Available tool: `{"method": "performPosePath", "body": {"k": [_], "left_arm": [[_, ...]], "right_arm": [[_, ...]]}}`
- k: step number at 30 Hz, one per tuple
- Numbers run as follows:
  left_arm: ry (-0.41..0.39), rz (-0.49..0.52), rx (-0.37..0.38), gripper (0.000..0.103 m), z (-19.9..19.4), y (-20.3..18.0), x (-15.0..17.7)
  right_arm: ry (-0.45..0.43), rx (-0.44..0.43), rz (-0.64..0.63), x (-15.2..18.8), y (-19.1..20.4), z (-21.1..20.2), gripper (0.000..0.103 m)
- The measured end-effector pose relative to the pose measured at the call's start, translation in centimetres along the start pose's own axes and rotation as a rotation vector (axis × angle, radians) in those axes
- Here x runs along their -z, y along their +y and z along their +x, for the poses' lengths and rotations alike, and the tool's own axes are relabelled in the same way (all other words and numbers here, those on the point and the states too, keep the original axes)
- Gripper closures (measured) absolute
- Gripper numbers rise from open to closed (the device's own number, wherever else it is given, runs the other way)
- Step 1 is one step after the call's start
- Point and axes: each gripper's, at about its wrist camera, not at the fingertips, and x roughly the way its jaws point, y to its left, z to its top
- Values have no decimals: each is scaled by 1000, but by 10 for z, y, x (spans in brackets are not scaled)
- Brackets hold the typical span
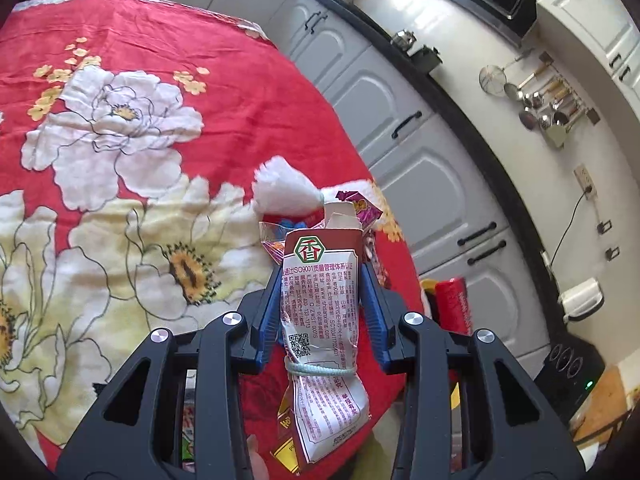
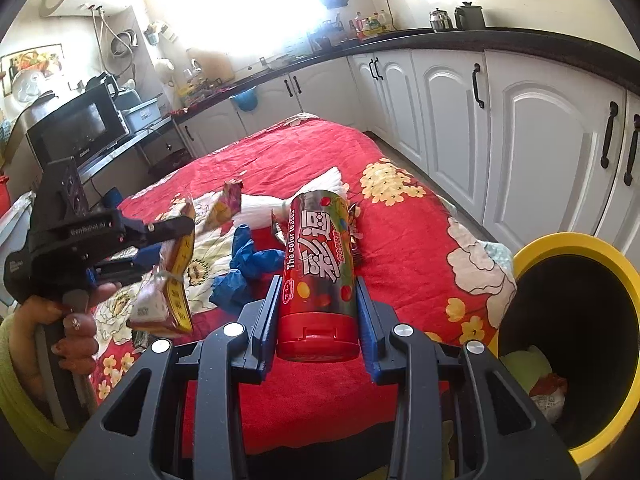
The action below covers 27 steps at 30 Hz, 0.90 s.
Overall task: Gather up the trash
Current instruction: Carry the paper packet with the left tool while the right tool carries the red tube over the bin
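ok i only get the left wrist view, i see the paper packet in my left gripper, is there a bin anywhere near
Observer: Yes. The right wrist view shows a yellow-rimmed bin at the right edge of the red flowered cloth.
Operator: anything in it yet
Observer: Some crumpled trash lies at the bottom, pale green and red.
Operator: what's the right gripper doing
Observer: The right gripper is closed on a red candy tube, lid end toward the camera.
Operator: whats left on the cloth that i cant see
Observer: A crumpled blue glove lies between the paper packet in the left gripper and the tube.
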Motion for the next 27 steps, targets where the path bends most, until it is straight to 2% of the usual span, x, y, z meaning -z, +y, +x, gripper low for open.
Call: {"method": "performPosePath", "body": {"k": [8, 14, 18, 27], "left_arm": [[59, 61, -74, 73, 15, -4, 16], [53, 113, -110, 75, 7, -12, 22], [35, 133, -116, 75, -4, -19, 23], [-26, 190, -69, 76, -24, -47, 20]], "right_arm": [[-8, 3, 24, 2, -10, -5, 70], [-24, -2, 34, 0, -13, -11, 70], [-32, -7, 42, 1, -17, -14, 70], [-64, -2, 50, -1, -28, -31, 70]]}}
